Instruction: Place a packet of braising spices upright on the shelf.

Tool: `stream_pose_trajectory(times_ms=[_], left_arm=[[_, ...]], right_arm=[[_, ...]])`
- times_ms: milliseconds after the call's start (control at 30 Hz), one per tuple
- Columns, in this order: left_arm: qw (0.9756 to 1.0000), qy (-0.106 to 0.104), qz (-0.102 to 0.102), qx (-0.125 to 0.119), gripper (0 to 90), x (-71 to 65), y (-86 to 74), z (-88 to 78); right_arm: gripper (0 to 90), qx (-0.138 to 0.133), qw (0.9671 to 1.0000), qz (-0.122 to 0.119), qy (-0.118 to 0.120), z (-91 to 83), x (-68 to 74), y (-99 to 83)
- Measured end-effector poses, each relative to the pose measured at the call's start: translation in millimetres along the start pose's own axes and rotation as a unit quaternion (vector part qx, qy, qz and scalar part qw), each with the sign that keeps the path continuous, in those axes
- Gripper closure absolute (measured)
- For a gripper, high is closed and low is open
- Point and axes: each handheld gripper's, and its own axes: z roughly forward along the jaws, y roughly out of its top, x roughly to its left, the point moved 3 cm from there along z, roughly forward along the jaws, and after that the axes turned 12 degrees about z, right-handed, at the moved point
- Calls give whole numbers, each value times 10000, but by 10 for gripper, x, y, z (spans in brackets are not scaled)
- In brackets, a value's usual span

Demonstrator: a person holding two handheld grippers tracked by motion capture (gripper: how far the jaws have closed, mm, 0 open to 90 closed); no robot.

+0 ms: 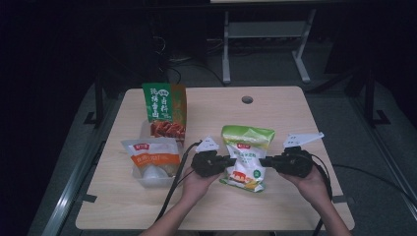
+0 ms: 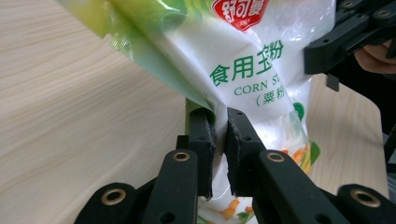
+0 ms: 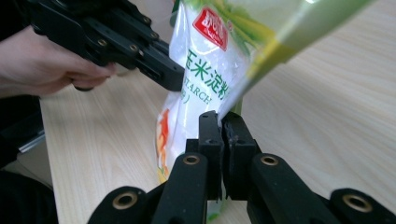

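Near the table's (image 1: 147,206) front edge, the left gripper (image 1: 222,162) pinches the corn starch bag's (image 1: 246,162) left side; the right gripper (image 1: 265,161) pinches its right side. The bag is held at mid-table.

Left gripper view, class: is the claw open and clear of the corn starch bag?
No. The left claw is shut on the edge of the corn starch bag, pinching the plastic between its jaws.
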Motion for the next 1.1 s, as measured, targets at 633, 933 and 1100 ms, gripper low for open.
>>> stream_pose_trajectory(times_ms=[633,933,1100], left_arm=[[9996,95,282,-27,818,-55,-35,-72],[9990,186,397,18,650,-84,-34,-205],[9989,207,425,68,548,-152,-84,-306]], right_arm=[[796,488,9987,124,97,320,6,126],[861,364,9991,149,187,251,79,109],[864,288,9995,-6,112,185,165,145]])
